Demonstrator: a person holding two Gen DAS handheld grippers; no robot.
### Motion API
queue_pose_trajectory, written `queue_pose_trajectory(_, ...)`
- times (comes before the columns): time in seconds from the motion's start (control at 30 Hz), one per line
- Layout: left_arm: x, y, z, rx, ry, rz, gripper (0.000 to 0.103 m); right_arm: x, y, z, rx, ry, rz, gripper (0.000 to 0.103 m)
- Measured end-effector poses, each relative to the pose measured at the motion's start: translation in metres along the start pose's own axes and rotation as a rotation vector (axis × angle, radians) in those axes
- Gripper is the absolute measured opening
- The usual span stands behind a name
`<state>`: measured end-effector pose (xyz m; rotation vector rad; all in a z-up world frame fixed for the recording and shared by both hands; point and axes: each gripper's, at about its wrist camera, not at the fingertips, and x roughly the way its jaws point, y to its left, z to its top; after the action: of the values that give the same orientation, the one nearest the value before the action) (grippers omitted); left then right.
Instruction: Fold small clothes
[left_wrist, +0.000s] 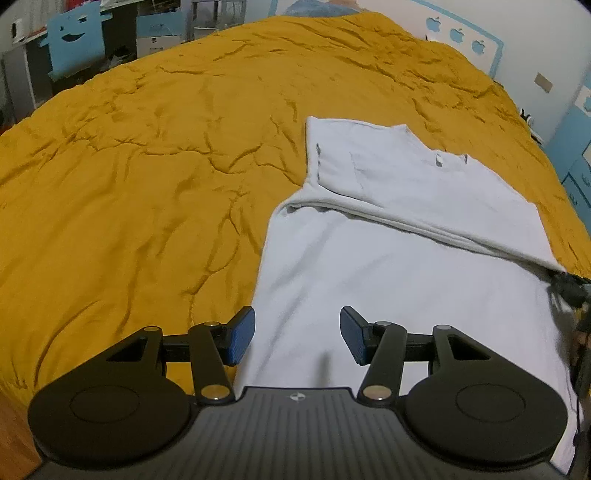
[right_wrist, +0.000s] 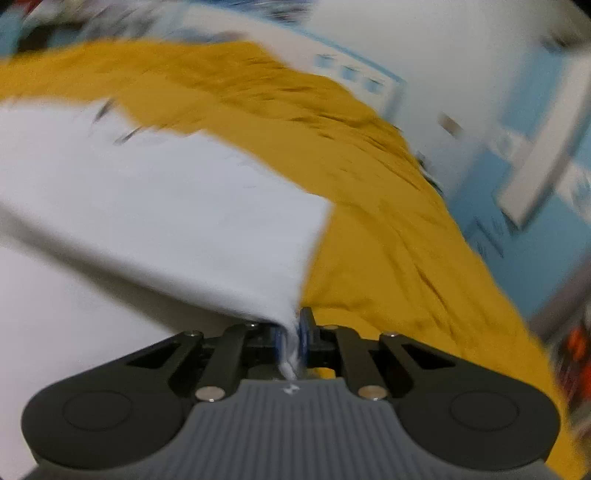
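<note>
In the left wrist view the left gripper (left_wrist: 297, 334) hovers with its 2 blue pads (left_wrist: 242, 334) spread wide apart and nothing between them, low over the near part of a white T-shirt (left_wrist: 388, 295) that lies on a bed covered by a wrinkled mustard-yellow blanket (left_wrist: 147, 166). This sharp view shows what the other does not: the far part of the shirt is doubled over the near part, its neck opening and label facing up, and the fold runs as a thick ridge slanting from centre toward the right edge. There a dark piece of the right gripper (left_wrist: 570, 286) meets the shirt's corner. To the left of the shirt's straight left edge the blanket stretches bare and wide out to the bed's rim, beyond which stand shelves and a blue cut-out (left_wrist: 74, 37). The right wrist view is smeared by motion blur, yet it shows the grip itself: the right gripper (right_wrist: 291, 338) is clamped on a bunched corner of the T-shirt (right_wrist: 147, 206), the cloth rising from the jaws in a taut sheet to the left. To its right lies open blanket (right_wrist: 388, 240) up to the bed's edge, with a blurred blue and white wall (right_wrist: 535, 129) beyond.
</note>
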<state>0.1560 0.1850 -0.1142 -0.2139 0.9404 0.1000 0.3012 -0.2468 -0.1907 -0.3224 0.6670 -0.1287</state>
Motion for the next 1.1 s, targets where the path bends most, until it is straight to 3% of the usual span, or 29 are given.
queue_pose_trajectory(0.1,0.001,-0.001,-0.001,-0.001,0.004,0.002,0.063,0.005,-0.028,-0.007,0.203,0.031,0.066,0.003)
queue_pose_trajectory(0.23,-0.002,0.002,-0.001,-0.013,0.005,0.001,0.063,0.010,-0.038,-0.010,0.303,0.052,0.083,0.006)
queue_pose_trajectory(0.33,-0.004,0.005,-0.001,-0.009,0.000,0.004,0.063,0.012,-0.042,-0.012,0.342,0.083,0.097,0.025)
queue_pose_trajectory(0.4,-0.005,0.007,-0.001,-0.011,-0.005,0.005,0.063,0.001,-0.043,-0.011,0.314,0.070,0.097,0.057)
queue_pose_trajectory(0.47,-0.006,0.007,-0.002,0.016,-0.023,-0.002,0.063,-0.016,-0.049,-0.016,0.309,0.020,0.122,0.067)
queue_pose_trajectory(0.53,-0.007,0.002,-0.004,0.066,-0.051,0.009,0.063,-0.030,-0.061,-0.023,0.357,0.005,0.170,0.067)
queue_pose_trajectory(0.57,-0.008,-0.002,-0.005,0.084,-0.062,0.014,0.063,-0.035,-0.066,-0.025,0.395,-0.006,0.190,0.067)
queue_pose_trajectory(0.63,-0.007,-0.004,-0.005,0.084,-0.056,0.008,0.063,-0.046,-0.077,-0.025,0.458,-0.069,0.241,0.054)
queue_pose_trajectory(0.7,-0.005,-0.004,-0.005,0.069,-0.041,-0.005,0.063,-0.050,-0.080,-0.019,0.480,-0.123,0.304,0.012)
queue_pose_trajectory(0.73,-0.005,-0.005,-0.006,0.066,-0.034,-0.007,0.063,-0.047,-0.078,-0.013,0.477,-0.121,0.311,0.004)
queue_pose_trajectory(0.9,-0.008,-0.007,-0.010,0.090,-0.042,0.027,0.063,-0.012,-0.052,0.007,0.440,-0.002,0.315,0.000)
queue_pose_trajectory(1.0,-0.011,-0.004,-0.012,0.095,-0.051,0.039,0.063,0.006,-0.038,-0.004,0.393,0.115,0.188,0.000)
queue_pose_trajectory(1.1,-0.013,0.002,-0.014,0.088,-0.048,0.043,0.063,-0.001,-0.049,-0.020,0.490,0.098,0.197,0.000)
